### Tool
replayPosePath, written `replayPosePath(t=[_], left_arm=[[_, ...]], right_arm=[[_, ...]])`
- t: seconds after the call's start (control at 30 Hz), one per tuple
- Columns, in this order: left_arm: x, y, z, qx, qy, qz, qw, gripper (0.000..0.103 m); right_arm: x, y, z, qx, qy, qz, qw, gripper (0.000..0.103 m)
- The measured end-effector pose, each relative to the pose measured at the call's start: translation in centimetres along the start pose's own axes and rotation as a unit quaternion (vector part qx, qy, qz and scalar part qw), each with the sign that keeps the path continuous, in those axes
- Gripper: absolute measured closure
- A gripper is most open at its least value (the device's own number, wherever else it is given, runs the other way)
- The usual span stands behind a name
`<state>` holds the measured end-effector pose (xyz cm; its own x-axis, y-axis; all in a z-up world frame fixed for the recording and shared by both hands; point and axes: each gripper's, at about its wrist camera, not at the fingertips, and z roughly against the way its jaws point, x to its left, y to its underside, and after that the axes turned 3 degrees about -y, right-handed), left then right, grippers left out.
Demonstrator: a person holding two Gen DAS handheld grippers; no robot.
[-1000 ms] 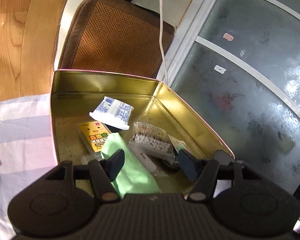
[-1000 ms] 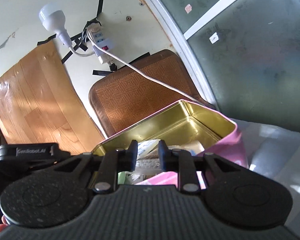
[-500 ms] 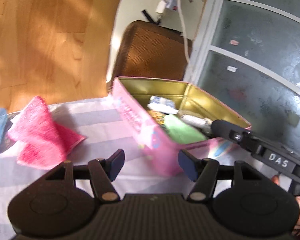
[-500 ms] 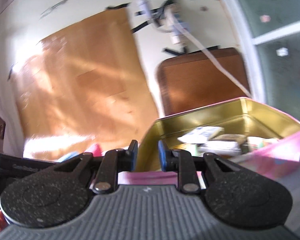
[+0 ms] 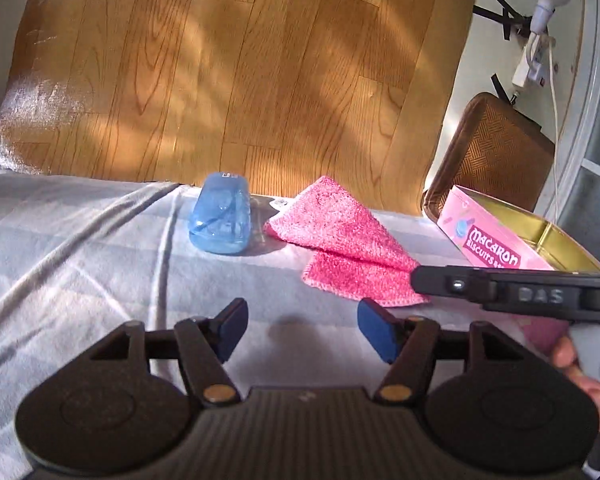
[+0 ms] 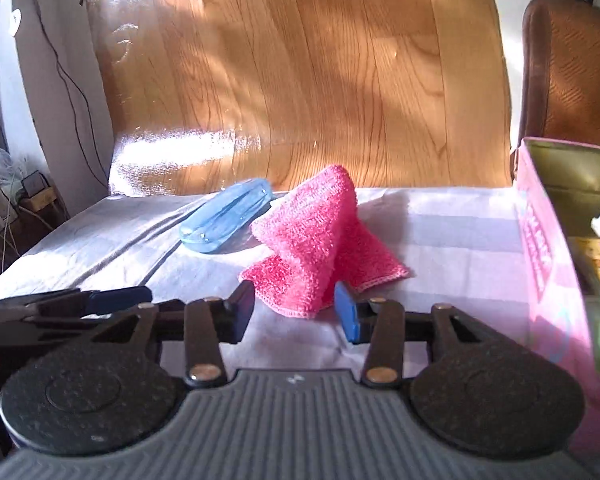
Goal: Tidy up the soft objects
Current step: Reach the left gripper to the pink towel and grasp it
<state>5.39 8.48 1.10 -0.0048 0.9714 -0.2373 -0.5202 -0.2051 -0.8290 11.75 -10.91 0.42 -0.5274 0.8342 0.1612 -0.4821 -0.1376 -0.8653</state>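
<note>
Partway, I'd judge: tin (image 6: 540, 248) already holds several items, pink cloth (image 6: 320, 236) and blue case (image 6: 228, 216) lie on the table (image 5: 80, 248), right gripper (image 6: 295, 312) released at the cloth's near edge, left gripper (image 5: 302, 330) released, empty.

We hold left gripper (image 5: 300, 326) low, level, jaws spread wide. Right gripper (image 6: 295, 309) beside it, jaws parted. Our right hand (image 5: 580, 380) wraps its handle.
</note>
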Motion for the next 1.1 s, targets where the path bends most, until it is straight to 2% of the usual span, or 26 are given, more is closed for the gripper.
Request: replayPosePath(t=[0.03, 0.07, 0.1, 0.17, 0.27, 0.33, 0.4, 0.43, 0.53, 0.57, 0.6, 0.63, 0.67, 0.7, 0.73, 0.83, 0.93, 0.97, 1.0, 1.03, 1.1], left_arm=[[0.3, -0.1, 0.0, 0.002, 0.005, 0.006, 1.0, 0.041], [0.6, -0.2, 0.0, 0.003, 0.009, 0.013, 0.9999, 0.041], [0.8, -0.2, 0.1, 0.002, 0.011, 0.019, 0.9998, 0.041], [1.2, -0.1, 0.2, 0.002, 0.018, 0.029, 0.9994, 0.041], [1.6, -0.1, 0.1, 0.007, 0.046, 0.041, 0.9981, 0.035], [1.5, 0.0, 0.2, 0.015, 0.076, 0.045, 0.996, 0.025], [1.0, 0.1, 0.4, 0.023, 0.121, 0.056, 0.9907, 0.004], [0.5, 0.1, 0.4, 0.029, 0.146, 0.059, 0.9872, 0.002], [-1.9, 0.4, 0.2, 0.05, 0.17, 0.034, 0.9835, 0.006], [-2.7, 0.7, 0.0, 0.059, 0.174, 0.025, 0.9827, 0.019], [-3.6, 1.0, -0.4, 0.076, 0.179, 0.013, 0.9808, 0.046], [-4.5, 1.4, -0.9, 0.098, 0.177, 0.001, 0.9794, 0.06], [-5.1, 1.8, -1.2, 0.106, 0.164, -0.007, 0.9807, 0.069], [-5.5, 2.0, -1.0, 0.095, 0.156, -0.013, 0.9831, 0.069], [-5.8, 2.1, -0.8, 0.094, 0.153, -0.019, 0.9835, 0.07], [-5.6, 2.3, -0.3, 0.101, 0.156, -0.007, 0.9825, 0.076], [-5.0, 2.6, 0.3, 0.103, 0.157, 0.001, 0.9822, 0.079], [-4.9, 2.8, 0.4, 0.103, 0.157, 0.002, 0.9821, 0.08], [-4.9, 2.9, 0.6, 0.103, 0.158, 0.004, 0.982, 0.081], [-5.0, 3.0, 0.7, 0.104, 0.159, 0.004, 0.9818, 0.081], [-5.2, 3.1, 0.9, 0.103, 0.156, 0.0, 0.9825, 0.081]], right_arm=[[0.0, -0.2, -0.8, 0.006, 0.011, 0.003, 1.0, 0.058], [-0.1, -0.1, -1.3, 0.011, 0.016, 0.002, 1.0, 0.086], [-0.3, 0.1, -1.2, 0.015, 0.019, -0.004, 1.0, 0.094], [-0.5, 0.7, 0.4, 0.002, 0.011, -0.009, 1.0, 0.094], [0.7, 2.4, 4.0, 0.0, -0.016, 0.017, 1.0, 0.094], [2.1, 4.5, 6.9, 0.008, -0.039, 0.051, 0.998, 0.094], [3.5, 6.6, 9.0, 0.026, -0.064, 0.078, 0.995, 0.094], [4.2, 7.6, 10.2, 0.028, -0.075, 0.091, 0.993, 0.094], [5.2, 9.5, 12.9, 0.015, -0.112, 0.104, 0.988, 0.094], [5.4, 9.8, 13.4, 0.005, -0.106, 0.11, 0.988, 0.093], [5.4, 9.9, 13.7, -0.006, -0.088, 0.115, 0.989, 0.089], [5.2, 9.8, 13.6, -0.015, -0.065, 0.113, 0.991, 0.085], [4.7, 9.6, 13.3, -0.017, -0.046, 0.101, 0.994, 0.066], [4.2, 9.3, 12.8, -0.015, -0.03, 0.084, 0.996, 0.04], [3.7, 9.0, 12.3, -0.01, -0.024, 0.068, 0.997, 0.032], [2.7, 8.8, 10.4, 0.037, -0.048, 0.03, 0.998, 0.028], [3.6, 9.5, 10.0, 0.036, -0.065, 0.041, 0.996, 0.02], [3.9, 9.8, 9.9, 0.031, -0.061, 0.052, 0.996, 0.025], [4.1, 9.9, 9.8, 0.029, -0.058, 0.063, 0.996, 0.039], [4.4, 10.0, 9.6, 0.026, -0.053, 0.071, 0.996, 0.046], [4.4, 9.8, 9.3, 0.026, -0.061, 0.071, 0.995, 0.081]])
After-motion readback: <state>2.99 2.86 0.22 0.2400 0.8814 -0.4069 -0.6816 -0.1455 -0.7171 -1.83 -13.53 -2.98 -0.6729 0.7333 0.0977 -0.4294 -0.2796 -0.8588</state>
